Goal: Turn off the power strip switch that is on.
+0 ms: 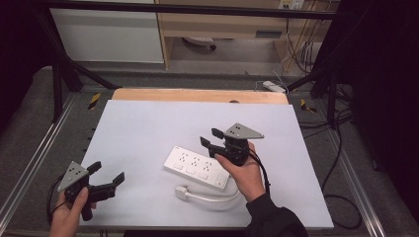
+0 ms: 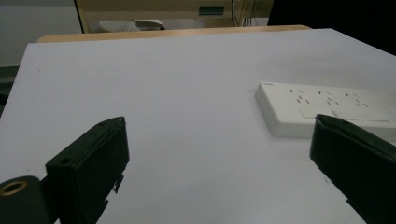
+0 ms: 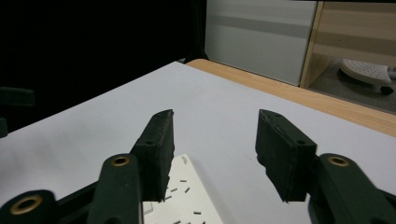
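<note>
White power strip lies mid-table between spread, empty left gripper and right gripper.

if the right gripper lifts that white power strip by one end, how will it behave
The power strip looks like a rigid plastic bar lying flat, so it would probably stay stiff and tilt rather than bend. Its smooth casing may slip between the jaws. The white cord curls loosely beside it and would likely trail and tug.

power strip on table, plug before it
</note>
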Tool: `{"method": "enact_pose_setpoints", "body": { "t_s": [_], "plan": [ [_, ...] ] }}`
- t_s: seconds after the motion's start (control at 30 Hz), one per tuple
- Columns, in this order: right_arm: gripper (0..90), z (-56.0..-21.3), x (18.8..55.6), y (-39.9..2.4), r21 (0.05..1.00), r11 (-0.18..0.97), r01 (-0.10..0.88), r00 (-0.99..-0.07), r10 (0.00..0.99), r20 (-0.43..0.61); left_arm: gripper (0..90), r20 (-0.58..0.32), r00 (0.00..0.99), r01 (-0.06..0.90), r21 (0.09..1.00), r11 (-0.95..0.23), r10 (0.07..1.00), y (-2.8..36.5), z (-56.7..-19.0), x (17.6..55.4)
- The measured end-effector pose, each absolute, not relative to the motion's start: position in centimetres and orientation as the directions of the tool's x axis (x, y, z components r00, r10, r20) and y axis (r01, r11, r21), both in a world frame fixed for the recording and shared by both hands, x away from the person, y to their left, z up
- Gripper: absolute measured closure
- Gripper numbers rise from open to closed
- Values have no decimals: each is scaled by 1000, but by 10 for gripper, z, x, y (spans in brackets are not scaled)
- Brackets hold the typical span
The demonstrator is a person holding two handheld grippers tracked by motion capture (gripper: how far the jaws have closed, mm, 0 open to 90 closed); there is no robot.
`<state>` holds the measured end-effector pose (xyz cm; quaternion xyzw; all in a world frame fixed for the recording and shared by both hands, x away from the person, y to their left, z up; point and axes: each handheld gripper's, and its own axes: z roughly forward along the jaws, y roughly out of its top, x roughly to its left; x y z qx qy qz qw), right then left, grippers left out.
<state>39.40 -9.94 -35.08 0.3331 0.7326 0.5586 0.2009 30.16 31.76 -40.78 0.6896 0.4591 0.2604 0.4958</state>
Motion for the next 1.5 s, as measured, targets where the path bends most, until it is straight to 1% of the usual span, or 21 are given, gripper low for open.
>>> {"method": "enact_pose_setpoints", "body": {
  "t_s": [0.47,0.53,0.57,0.63,0.73,0.97,1.5],
  "plan": [
    [765,-358,394,-86,946,201,254,-741,669,57,45,-96,445,376,922,-89,890,317,-408,302],
    [795,-359,394,-84,945,208,252,-747,663,54,46,-96,446,376,922,-89,890,317,-408,302],
    [795,-359,394,-84,945,208,252,-747,663,54,46,-98,446,376,923,-87,890,317,-408,302],
    [843,-360,394,-82,943,218,253,-748,663,47,46,-98,449,376,923,-88,888,317,-408,302],
    [864,-361,394,-81,942,216,257,-750,660,53,46,-97,452,375,923,-90,887,317,-408,302],
    [881,-364,393,-75,935,236,263,-764,643,52,46,-93,448,372,924,-91,889,317,-408,302],
    [888,-373,393,-64,914,288,286,-788,613,53,46,-97,447,373,924,-87,889,317,-408,302]
  ]
}}
